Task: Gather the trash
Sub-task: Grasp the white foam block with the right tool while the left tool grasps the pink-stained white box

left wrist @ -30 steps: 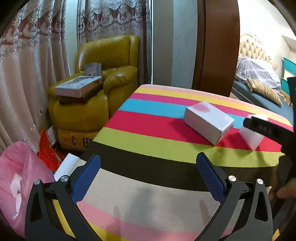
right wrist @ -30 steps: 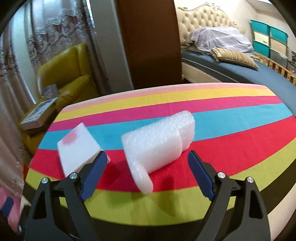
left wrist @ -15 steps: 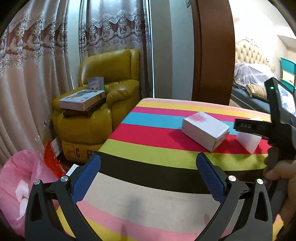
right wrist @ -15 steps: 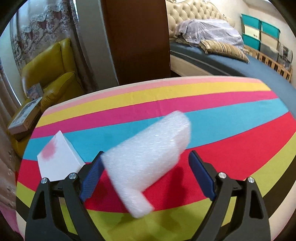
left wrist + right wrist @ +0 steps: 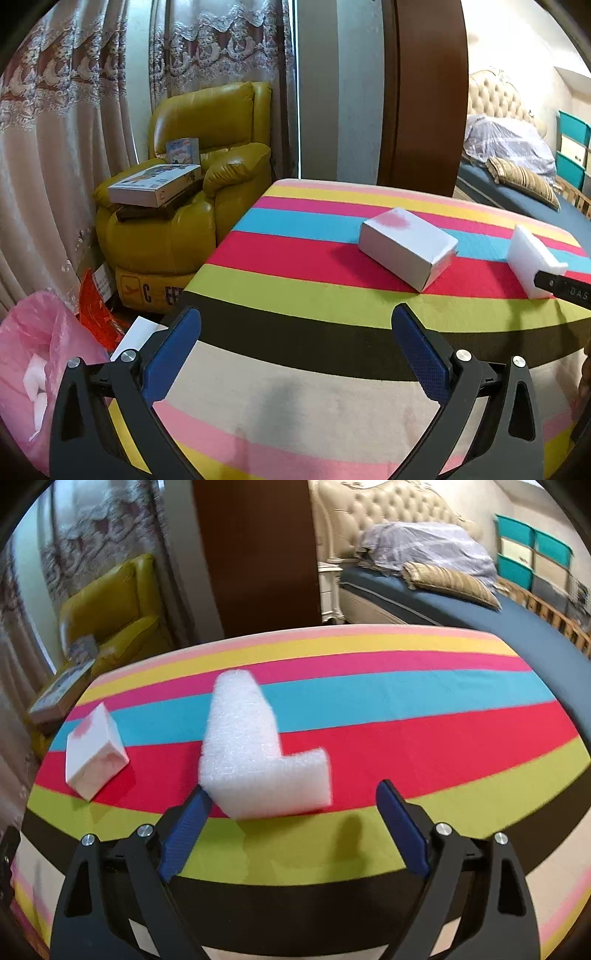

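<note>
Right gripper [image 5: 293,797] spread wide, foam piece [image 5: 255,753] at 11 o'clock brushing left pad; left gripper [image 5: 295,328] released, empty; pink bag [image 5: 33,354] holds white scraps.

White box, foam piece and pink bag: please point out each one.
white box [image 5: 408,242], left wrist view, top face.
foam piece [image 5: 255,760], right wrist view, middle of the L.
pink bag [image 5: 33,339], left wrist view, upper side.

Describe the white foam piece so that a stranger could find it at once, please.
Look at the striped table. On its red stripe, just ahead of the open right gripper, lies the L-shaped foam piece. Its neighbour, the white cardboard box, is smooth with a pink stain; the foam is rough and bent.
</note>
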`<state>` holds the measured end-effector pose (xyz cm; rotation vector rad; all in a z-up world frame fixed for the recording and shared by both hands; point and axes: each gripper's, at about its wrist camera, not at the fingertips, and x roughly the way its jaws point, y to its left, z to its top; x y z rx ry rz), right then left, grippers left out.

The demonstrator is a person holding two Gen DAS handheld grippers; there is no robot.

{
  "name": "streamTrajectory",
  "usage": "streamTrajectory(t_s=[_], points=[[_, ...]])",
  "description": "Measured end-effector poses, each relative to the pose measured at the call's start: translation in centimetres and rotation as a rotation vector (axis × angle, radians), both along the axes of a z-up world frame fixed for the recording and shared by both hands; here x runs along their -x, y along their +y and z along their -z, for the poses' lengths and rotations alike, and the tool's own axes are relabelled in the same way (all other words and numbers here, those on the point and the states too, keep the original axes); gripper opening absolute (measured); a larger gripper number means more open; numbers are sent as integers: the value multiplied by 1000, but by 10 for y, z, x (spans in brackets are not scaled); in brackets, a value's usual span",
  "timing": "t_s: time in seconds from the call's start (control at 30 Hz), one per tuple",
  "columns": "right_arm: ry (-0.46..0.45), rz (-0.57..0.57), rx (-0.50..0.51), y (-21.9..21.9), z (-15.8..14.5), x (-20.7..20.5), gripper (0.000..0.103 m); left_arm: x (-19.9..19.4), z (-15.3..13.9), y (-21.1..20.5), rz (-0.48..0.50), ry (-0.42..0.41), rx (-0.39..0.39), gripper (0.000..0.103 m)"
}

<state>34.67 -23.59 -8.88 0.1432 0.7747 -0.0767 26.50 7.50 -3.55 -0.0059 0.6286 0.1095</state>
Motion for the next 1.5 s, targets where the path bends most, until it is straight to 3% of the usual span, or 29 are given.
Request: streamTrajectory(t_s=[0.13, 0.23, 0.3, 0.47, 0.6, 0.73, 1.03, 1.23, 1.33, 1.5], points=[[36, -76, 27, 10, 0, -18, 86, -1, 1, 0, 0, 5, 0, 97], [33, -110, 70, 11, -2, -19, 79, -2, 1, 3, -8, 12, 13, 97], [31, -130, 72, 6, -1, -16, 58, -3, 2, 4, -9, 16, 17, 97], [-41, -139, 16, -11, -8, -1, 57, -5, 3, -2, 7, 33, 5, 97], [-59, -123, 21, -11, -11, 2, 56, -12, 6, -12, 77, 74, 4, 97], [-68, -104, 28, -12, -12, 3, 56, -32, 9, -17, 116, 133, 113, 97], [-56, -51, 1, -24, -11, -1, 56, -98, 4, -75, 109, 172, 196, 97], [-71, -66, 1, -23, -12, 1, 56, -139, 15, -98, -12, 184, 150, 97], [-71, -74, -10, -25, -11, 2, 56, -153, 16, -110, -37, 175, 91, 97], [-78, -64, -47, -32, -11, 3, 56, -155, 21, -109, -91, 225, 38, 97]])
